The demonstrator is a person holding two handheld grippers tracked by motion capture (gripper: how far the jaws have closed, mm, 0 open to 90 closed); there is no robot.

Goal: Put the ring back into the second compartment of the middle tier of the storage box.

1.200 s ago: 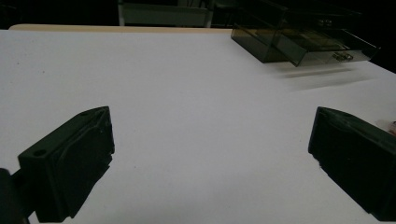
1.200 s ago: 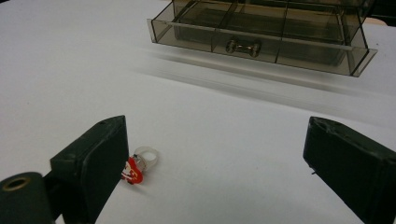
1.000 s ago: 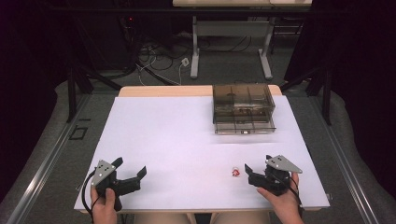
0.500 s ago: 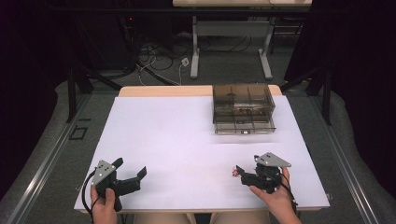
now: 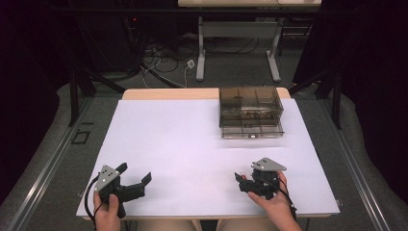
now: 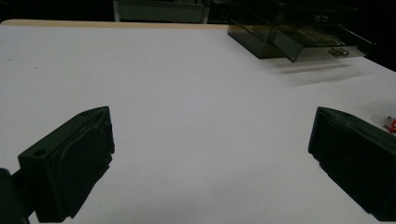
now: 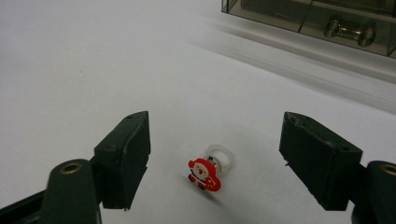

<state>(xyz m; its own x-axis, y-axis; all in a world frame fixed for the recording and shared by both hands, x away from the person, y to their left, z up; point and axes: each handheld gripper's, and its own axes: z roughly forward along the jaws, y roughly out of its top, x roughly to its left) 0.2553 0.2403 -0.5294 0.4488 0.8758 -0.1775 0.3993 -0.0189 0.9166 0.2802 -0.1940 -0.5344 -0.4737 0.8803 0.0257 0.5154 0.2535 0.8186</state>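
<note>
A small red Santa ring [image 7: 208, 169] with a clear band lies on the white table [image 5: 192, 139], between the open jaws of my right gripper [image 7: 215, 133] and touching neither one. In the high view the right gripper [image 5: 243, 181] sits near the table's front right, held by a hand. My left gripper [image 5: 134, 172] rests open at the front left with nothing between its jaws [image 6: 212, 126]. The ring [image 6: 389, 122] also shows at the right edge of the left gripper view. A smoky clear drawer box [image 5: 250, 110] stands at the back right, its lower drawer pulled out a little.
The drawer's metal handle [image 7: 350, 29] faces the right gripper, some way beyond the ring. Bare white table lies between the two grippers and up to the box [image 6: 299, 35]. Desk legs and cables are on the floor behind the table.
My right gripper has slid left and now straddles the Santa ring, which was beside it before. The left gripper has stayed still.
</note>
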